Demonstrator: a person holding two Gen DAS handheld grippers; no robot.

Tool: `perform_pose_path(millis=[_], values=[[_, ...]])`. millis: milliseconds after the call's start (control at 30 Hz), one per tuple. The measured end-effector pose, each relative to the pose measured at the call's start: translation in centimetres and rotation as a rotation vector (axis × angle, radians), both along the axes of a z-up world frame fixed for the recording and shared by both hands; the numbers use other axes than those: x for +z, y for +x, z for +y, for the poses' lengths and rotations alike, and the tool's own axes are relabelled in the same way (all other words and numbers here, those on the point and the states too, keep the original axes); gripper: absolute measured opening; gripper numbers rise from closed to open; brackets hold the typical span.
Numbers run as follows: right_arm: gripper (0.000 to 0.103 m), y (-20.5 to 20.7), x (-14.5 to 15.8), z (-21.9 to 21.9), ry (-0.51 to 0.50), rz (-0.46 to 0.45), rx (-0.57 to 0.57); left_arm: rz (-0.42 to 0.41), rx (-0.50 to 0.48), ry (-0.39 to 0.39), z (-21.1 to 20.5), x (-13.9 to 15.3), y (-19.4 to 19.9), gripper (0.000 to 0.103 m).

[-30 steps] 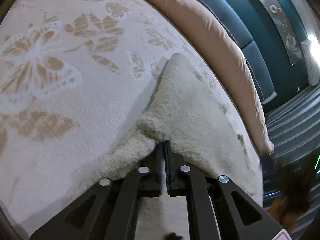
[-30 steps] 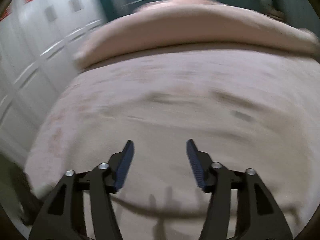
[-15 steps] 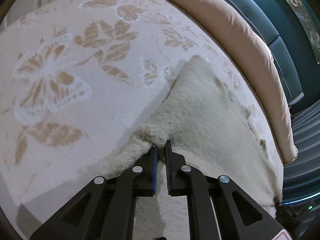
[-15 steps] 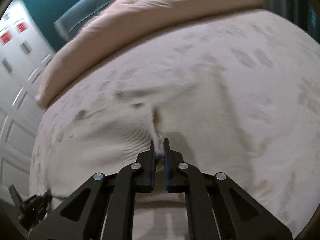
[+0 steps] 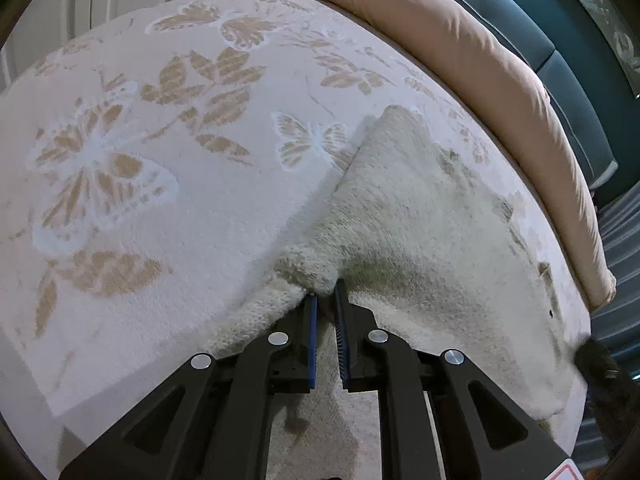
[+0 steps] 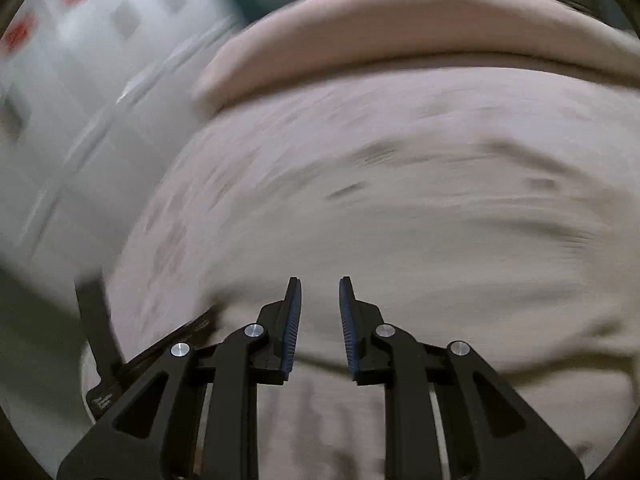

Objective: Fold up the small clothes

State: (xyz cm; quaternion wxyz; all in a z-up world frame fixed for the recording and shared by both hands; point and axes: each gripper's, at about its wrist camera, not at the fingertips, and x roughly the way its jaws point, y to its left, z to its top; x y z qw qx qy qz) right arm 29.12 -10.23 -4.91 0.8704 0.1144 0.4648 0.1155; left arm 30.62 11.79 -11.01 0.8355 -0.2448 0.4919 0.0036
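A cream fuzzy garment lies spread on the butterfly-patterned bedspread, running from the bed's middle toward the right edge. My left gripper pinches a raised fold of its near-left edge at the fingertips, and its jaws are easing open with the cloth still between the pads. In the right wrist view, which is heavily blurred by motion, my right gripper hovers over the bed with its jaws opening and nothing between them. The garment cannot be made out there.
A long pink bolster lies along the far edge of the bed against a teal padded headboard. White wardrobe doors stand left of the bed. A dark object sits at the garment's right end.
Half a second ago the right gripper was shut on a pinch of cloth; it has let go, parted its jaws and swung away. The left gripper keeps its fold, shifted slightly.
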Motion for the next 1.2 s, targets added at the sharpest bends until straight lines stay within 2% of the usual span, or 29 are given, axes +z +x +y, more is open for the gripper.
perform_pose_path(millis=[67,133,167,233,267,333,400,433,467,500,567,633,700,800,867,1000,1033,1100,1200], values=[[0.017,1.4,-2.3,3.3,-0.049,0.047,0.082,0.009,-0.01,0.003,0.1,0.1,0.2,0.012],[0.016,2.0,-4.3,2.6,-0.092,0.09,0.072,0.016,-0.028,0.004,0.2,0.0,0.4,0.013],[0.001,1.9,-5.2,0.0,-0.105,0.097,0.042,0.016,-0.034,0.002,0.3,0.0,0.4,0.013],[0.0,0.9,-5.6,-5.2,-0.022,0.106,0.009,0.012,-0.046,-0.012,0.6,-0.2,0.4,0.014],[0.0,-0.4,-5.2,-8.9,-0.011,0.097,-0.051,0.007,-0.051,-0.024,0.7,-0.3,0.4,0.014],[0.0,-3.4,-4.7,-15.3,-0.071,0.086,-0.195,-0.002,-0.056,-0.032,0.9,-0.4,0.2,0.014],[0.0,-6.7,-4.7,-23.5,-0.027,0.104,-0.373,-0.009,-0.056,-0.027,0.8,-0.5,0.2,0.014],[0.0,-7.9,-4.8,-26.4,-0.111,0.148,-0.502,-0.009,-0.053,-0.021,0.7,-0.5,0.2,0.014],[0.0,-8.6,-4.8,-28.2,-0.112,0.149,-0.543,-0.01,-0.048,-0.012,0.6,-0.5,0.2,0.014],[0.0,-9.2,-4.4,-29.5,-0.033,0.138,-0.561,-0.008,-0.043,-0.006,0.5,-0.5,0.2,0.014],[0.01,-9.4,-2.6,-29.2,0.015,0.085,-0.571,-0.002,-0.037,0.012,0.1,-0.3,0.2,0.014],[0.018,-8.0,-1.0,-26.9,0.026,0.03,-0.515,0.009,-0.037,0.037,-0.2,-0.1,0.4,0.014],[0.019,-5.9,-1.4,-23.9,0.043,0.018,-0.434,0.017,-0.042,0.062,-0.5,0.0,0.5,0.014],[0.018,-3.1,-5.7,-21.3,-0.148,0.134,-0.398,0.023,-0.064,0.108,-1.0,0.2,0.6,0.014],[0.018,-3.7,-5.5,-22.0,-0.109,0.101,-0.428,0.028,-0.087,0.141,-1.4,0.4,0.7,0.014],[0.026,-6.5,-2.8,-22.7,-0.198,0.091,-0.526,0.033,-0.118,0.164,-1.5,0.5,0.6,0.014],[0.029,-7.7,-2.5,-23.2,-0.19,0.091,-0.53,0.034,-0.121,0.168,-1.6,0.6,0.5,0.014],[0.03,-9.9,-1.6,-23.4,-0.127,0.1,-0.521,0.039,-0.135,0.194,-1.9,0.8,0.3,0.014],[0.043,-14.2,-0.9,-23.5,-0.103,0.097,-0.529,0.061,-0.156,0.249,-2.5,1.5,-0.7,0.014]])
